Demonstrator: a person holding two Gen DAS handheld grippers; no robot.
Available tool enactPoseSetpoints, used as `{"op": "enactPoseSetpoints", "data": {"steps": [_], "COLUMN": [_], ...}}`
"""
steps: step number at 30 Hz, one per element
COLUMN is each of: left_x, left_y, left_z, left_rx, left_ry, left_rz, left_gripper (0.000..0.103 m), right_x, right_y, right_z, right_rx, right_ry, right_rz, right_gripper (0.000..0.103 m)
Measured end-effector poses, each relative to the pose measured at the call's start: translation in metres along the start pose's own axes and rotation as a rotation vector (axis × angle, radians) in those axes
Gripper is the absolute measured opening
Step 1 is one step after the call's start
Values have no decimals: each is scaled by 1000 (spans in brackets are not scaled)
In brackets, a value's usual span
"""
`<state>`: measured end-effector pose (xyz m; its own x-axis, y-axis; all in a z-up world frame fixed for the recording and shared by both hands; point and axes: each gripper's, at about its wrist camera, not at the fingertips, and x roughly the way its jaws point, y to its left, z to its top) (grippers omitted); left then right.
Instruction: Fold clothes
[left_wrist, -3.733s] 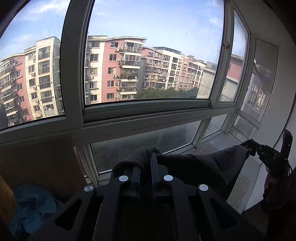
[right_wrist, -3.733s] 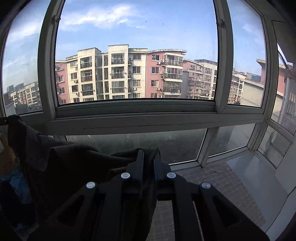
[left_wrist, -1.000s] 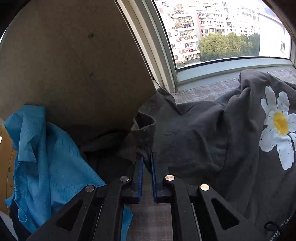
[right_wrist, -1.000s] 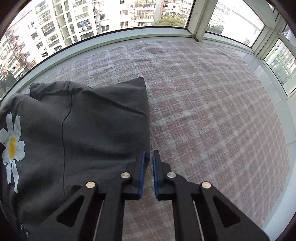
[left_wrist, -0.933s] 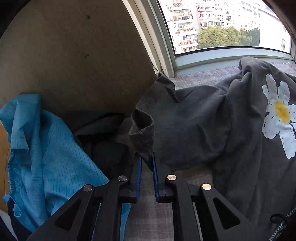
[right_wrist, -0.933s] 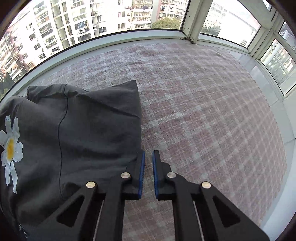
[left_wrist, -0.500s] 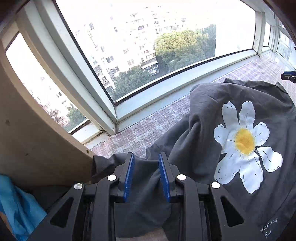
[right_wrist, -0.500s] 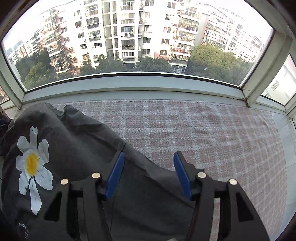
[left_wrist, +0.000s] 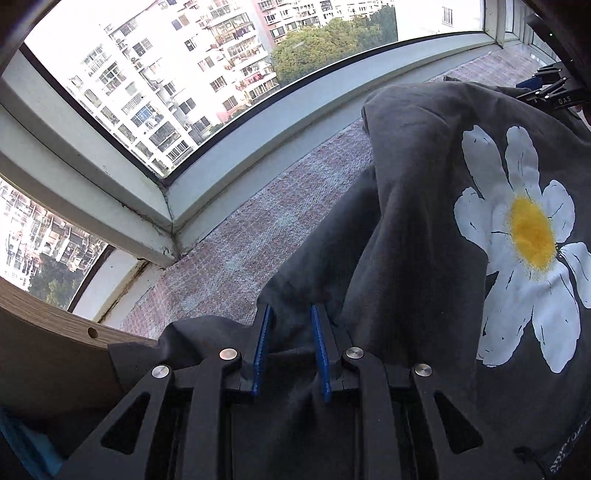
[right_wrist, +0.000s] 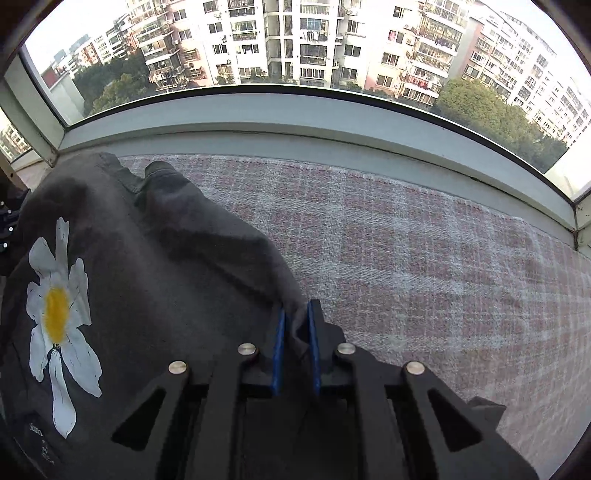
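A dark grey T-shirt (left_wrist: 417, 206) with a white and yellow daisy print (left_wrist: 528, 236) lies rumpled on a pink checked cloth (left_wrist: 251, 254). My left gripper (left_wrist: 289, 314) is open, its blue pads astride a fold of the shirt's edge. The shirt also shows in the right wrist view (right_wrist: 159, 280). There my right gripper (right_wrist: 294, 312) has its pads close together on a fold of the shirt's edge. The right gripper also shows at the far right of the left wrist view (left_wrist: 546, 86).
The checked cloth (right_wrist: 424, 251) covers a bay-window sill bounded by a grey window frame (right_wrist: 295, 122). A wooden panel (left_wrist: 55, 325) stands at the left. A bit of blue cloth (left_wrist: 22, 443) lies at the bottom left.
Both grippers let go of the shirt after laying it on the sill. The left stayed open and moved in over a fold. The right closed from wide open onto the shirt's edge.
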<state>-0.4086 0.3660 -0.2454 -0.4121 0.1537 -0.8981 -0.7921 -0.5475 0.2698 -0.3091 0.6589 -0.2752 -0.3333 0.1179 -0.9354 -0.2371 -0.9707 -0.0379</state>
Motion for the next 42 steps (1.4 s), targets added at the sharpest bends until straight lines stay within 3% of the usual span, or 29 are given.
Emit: {"op": "enactPoseSetpoints", "data": {"steps": [2,6,9,10,12,14,18,20,22,23,24,25,28,30,31,32,33,35,38,39,41,42], "left_x": [-3,-20,-34,-37,-40,-38,-32,-34,-33,-29,-23,-16,5,9,11,11,9,0,-18,-20,-18,-18], "left_y": [1,8,14,16,21,21,16,12,8,5,0,-5,-18,-24,-26,-29,-31,-30,-7,1,11,9], "left_z": [0,0,2,3,3,3,8,15,27,34,42,49,65,69,70,69,69,67,64,62,59,59], "left_rx": [-17,-67,-71,-72,-86,-81,-55,-44,-34,-15,15,44,90,100,106,116,127,120,32,6,-22,-15], "left_ry": [-10,-69,-112,-118,-122,-111,-101,-119,-131,-126,-116,-107,-69,-49,-42,-43,-49,-82,-154,-157,-139,-140], "left_rz": [1,-3,55,62,60,70,66,47,27,4,-2,15,35,19,21,33,46,111,248,223,67,26], "left_gripper": [1,1,1,1,1,1,6,6,6,12,24,27,26,5,0,0,0,0,0,0,0,2], "right_x": [-8,-36,-61,-60,-42,-23,-34,-43,-43,-42,-39,-33,-19,-13,-11,-9,-10,-13,-24,-27,-32,-32], "right_y": [8,5,-18,-28,-44,-37,-19,-21,-17,-14,-12,-11,-4,-1,0,2,5,11,16,16,19,22], "right_z": [-8,-17,-18,-18,-18,-21,-19,-13,-4,0,4,6,9,8,7,6,6,6,10,11,14,16], "right_rx": [-31,6,111,159,236,189,142,166,162,156,143,122,82,75,74,68,54,41,63,72,83,74], "right_ry": [-12,-95,-185,-173,-54,42,-47,-78,-76,-72,-62,-46,-6,10,17,18,10,-22,-92,-96,-97,-89], "right_rz": [-3,-41,-123,-131,-110,-129,-120,-64,-49,-49,-53,-64,-75,-61,-51,-53,-68,-87,-90,-70,-36,-29], "right_gripper": [5,5,5,5,6,12,18,38,42,42,42,42,42,42,34,14,8,5,6,7,28,33]}}
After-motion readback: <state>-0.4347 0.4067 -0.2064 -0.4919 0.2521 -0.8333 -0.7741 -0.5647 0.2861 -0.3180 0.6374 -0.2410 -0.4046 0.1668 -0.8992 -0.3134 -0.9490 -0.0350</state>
